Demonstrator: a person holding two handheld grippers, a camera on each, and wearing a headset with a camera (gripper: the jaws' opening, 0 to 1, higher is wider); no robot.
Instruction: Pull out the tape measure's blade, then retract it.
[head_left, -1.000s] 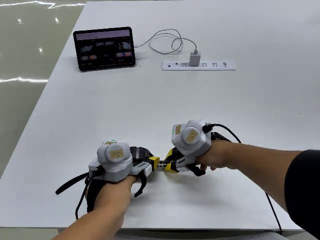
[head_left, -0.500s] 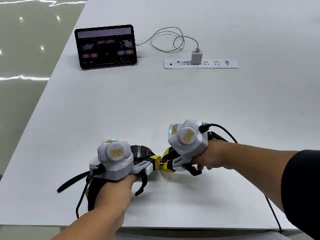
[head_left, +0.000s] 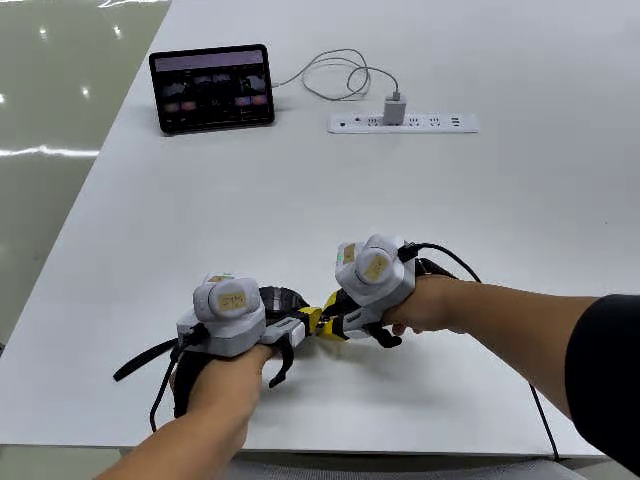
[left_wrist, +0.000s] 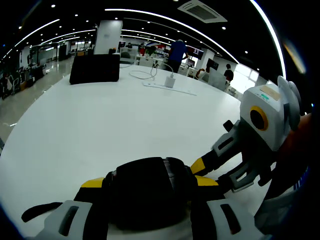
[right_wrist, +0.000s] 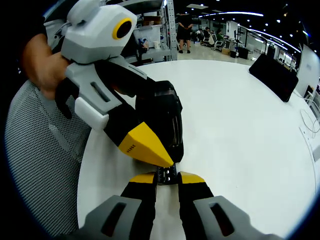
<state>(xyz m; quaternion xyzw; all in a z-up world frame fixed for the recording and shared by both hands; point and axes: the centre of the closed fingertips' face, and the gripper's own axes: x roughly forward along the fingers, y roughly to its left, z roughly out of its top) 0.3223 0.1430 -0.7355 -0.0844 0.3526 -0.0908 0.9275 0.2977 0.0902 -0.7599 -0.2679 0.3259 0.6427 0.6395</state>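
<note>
The tape measure (right_wrist: 165, 117), at the near edge of the desk (head_left: 300, 190), is being clamped across its black case by the jaws of the left gripper (head_left: 303, 322). The blade tip (right_wrist: 166, 172) at the case's right side is being pinched by the almost closed jaws of the right gripper (right_wrist: 167, 176). The blade is judged to be lying ready for a rightward pull.

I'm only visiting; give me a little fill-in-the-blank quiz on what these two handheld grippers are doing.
The left gripper is shut on the rounded plastic tape measure case, whose colour is ____.
The right gripper pinches the small metal hook at the end of the tape's ____.
In the head view, the white power strip lies to the ____ of the dark flat tablet.
Missing words: black; blade; right.
</note>
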